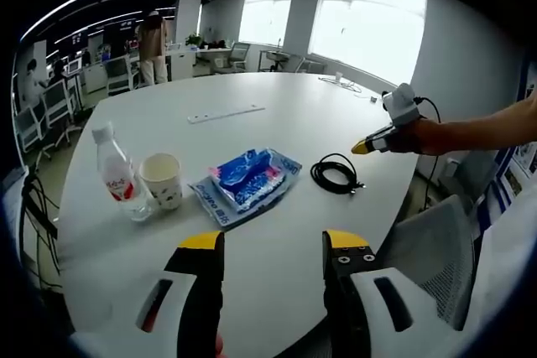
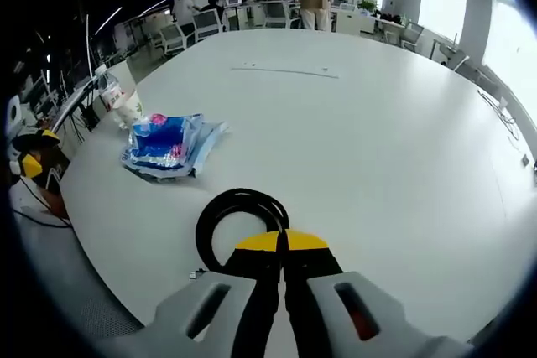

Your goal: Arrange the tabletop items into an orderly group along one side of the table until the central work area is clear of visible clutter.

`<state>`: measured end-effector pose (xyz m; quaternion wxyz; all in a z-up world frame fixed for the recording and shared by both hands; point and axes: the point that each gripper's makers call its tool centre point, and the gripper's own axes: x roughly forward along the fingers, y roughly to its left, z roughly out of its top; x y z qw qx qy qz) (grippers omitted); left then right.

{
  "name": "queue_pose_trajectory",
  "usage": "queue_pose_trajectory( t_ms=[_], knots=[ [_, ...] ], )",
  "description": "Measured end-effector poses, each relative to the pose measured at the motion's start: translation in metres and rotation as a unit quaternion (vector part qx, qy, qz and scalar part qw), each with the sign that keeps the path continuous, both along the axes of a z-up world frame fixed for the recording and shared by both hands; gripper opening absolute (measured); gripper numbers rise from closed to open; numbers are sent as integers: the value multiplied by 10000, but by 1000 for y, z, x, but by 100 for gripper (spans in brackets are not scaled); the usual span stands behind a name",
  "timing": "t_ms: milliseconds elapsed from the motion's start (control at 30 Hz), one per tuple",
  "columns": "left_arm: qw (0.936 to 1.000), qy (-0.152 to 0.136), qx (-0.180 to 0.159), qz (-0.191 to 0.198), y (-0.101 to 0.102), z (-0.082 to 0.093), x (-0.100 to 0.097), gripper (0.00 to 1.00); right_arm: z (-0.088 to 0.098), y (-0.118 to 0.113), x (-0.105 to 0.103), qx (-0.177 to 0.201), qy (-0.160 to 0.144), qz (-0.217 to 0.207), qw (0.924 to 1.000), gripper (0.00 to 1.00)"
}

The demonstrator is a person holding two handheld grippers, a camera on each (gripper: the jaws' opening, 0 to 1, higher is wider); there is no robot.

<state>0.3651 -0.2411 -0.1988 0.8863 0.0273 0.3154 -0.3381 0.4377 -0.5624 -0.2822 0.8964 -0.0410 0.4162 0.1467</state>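
On the white table (image 1: 277, 123), a water bottle (image 1: 117, 175) stands left of the paper cup (image 1: 163, 179); blue snack packets (image 1: 245, 180) lie right of it, then the coiled black cable (image 1: 336, 173). The left gripper (image 1: 273, 245) hovers released. The right gripper (image 2: 282, 245) is clenched empty just before the cable. Office desks stand behind the table.

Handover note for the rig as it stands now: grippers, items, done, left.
Left gripper: open, holding nothing, above the near table edge.
Right gripper: jaws together, tips just short of the coiled black cable; whether it grips the cable can't be told.
Items on the white table: water bottle and paper cup side by side, blue packets next to them, cable a little apart towards the right gripper's side.
Done: nothing visibly grouped along a side yet.
Left: bring the cable to the others, line everything up along one edge.
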Motion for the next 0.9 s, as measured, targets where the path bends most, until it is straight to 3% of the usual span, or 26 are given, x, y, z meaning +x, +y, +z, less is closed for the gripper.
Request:
queue_pose_trajectory(
  t_ms=[900],
  knots=[
    [10000,-7,-16,-7,1,0,3,46,14,35,-3,22,-160,481,9987,0]
  ],
)
